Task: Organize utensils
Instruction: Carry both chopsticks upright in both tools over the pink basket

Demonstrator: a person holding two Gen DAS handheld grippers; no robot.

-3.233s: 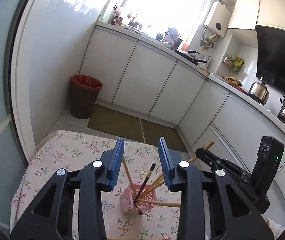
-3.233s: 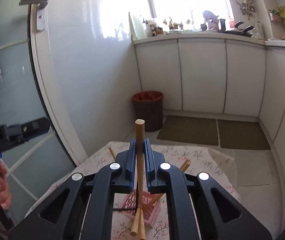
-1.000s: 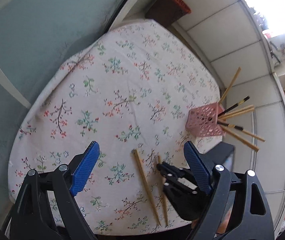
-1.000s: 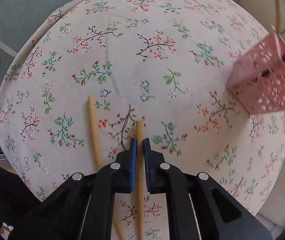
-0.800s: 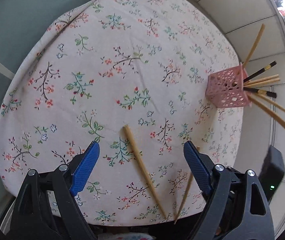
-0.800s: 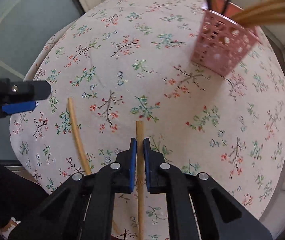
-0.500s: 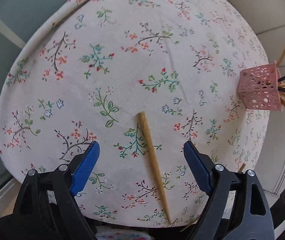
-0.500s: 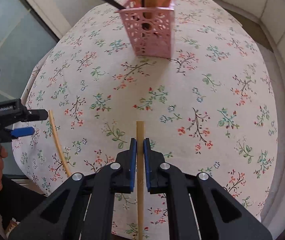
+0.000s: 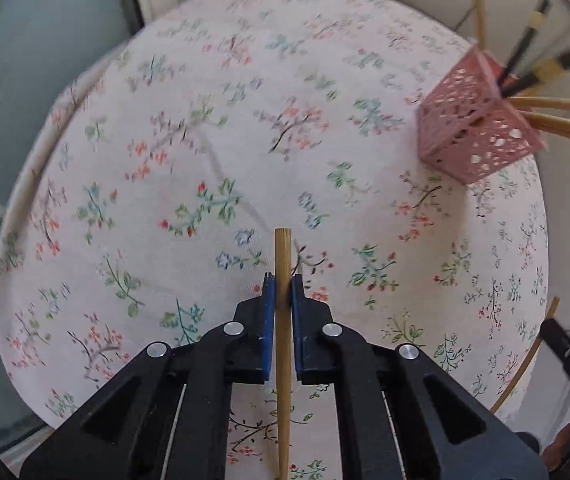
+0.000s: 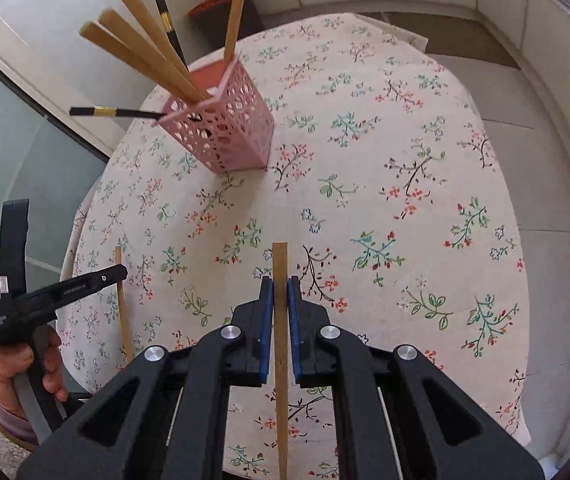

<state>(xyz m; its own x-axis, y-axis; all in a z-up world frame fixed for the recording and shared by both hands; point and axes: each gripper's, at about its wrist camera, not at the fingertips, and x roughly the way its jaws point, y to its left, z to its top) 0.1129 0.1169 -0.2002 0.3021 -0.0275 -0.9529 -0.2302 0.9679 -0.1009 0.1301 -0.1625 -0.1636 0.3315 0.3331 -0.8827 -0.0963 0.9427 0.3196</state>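
Bamboo chopstick (image 9: 283, 320) sits pinched between the fingers of the left gripper (image 9: 281, 286), which have just closed on it above the floral tabletop (image 9: 205, 140); the right gripper (image 10: 280, 286) pinches a second chopstick (image 10: 280, 320). Toward the tabletop's far side, a pink holder (image 10: 225, 132) stands filled with more chopsticks.

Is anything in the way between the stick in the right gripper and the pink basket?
No, only bare flowery tablecloth lies between the chopstick in the right gripper and the pink basket. Sticks already standing in it crowd its opening.
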